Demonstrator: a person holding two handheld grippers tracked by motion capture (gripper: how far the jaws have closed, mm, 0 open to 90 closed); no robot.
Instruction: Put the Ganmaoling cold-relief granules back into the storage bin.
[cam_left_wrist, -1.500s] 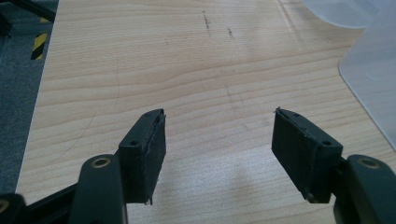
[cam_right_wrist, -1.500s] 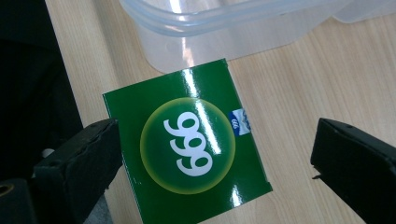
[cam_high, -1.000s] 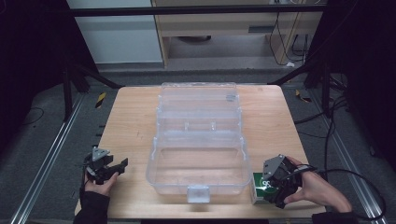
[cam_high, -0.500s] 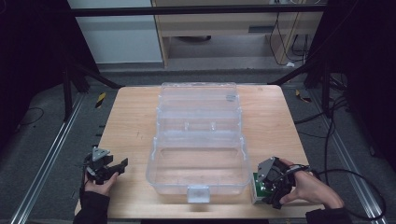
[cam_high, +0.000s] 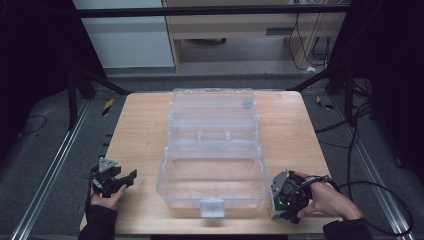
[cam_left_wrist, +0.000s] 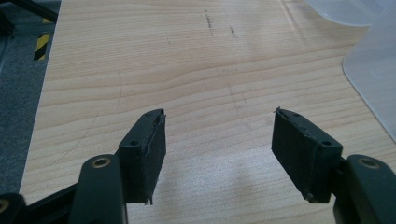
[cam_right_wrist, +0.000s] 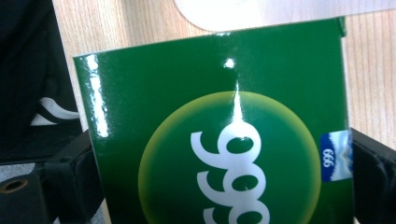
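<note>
From the high view, a clear plastic box (cam_high: 212, 165) lies open in the middle of the wooden table (cam_high: 135, 130), its lid folded back toward the far edge. The right gripper (cam_high: 280, 196) sits at the near right corner of the table, just beside the box's front right corner, with a small green carton (cam_high: 273, 200) between its jaws. The left gripper (cam_high: 116, 179) rests near the table's left edge, well apart from the box, jaws spread.

In the left gripper view, the two black jaws stand wide open over bare wood and hold nothing; a rounded corner of the plastic box (cam_left_wrist: 373, 70) shows at the right.

In the right gripper view, the green carton (cam_right_wrist: 219, 140) with its yellow-green disc and white figures sits squeezed between the jaws, which press on its two sides.

The step in hand looks like the pickup of the carton, grip made. The next move likely calls for lifting it over the near wall and setting it down inside the tray without knocking the rim.
</note>
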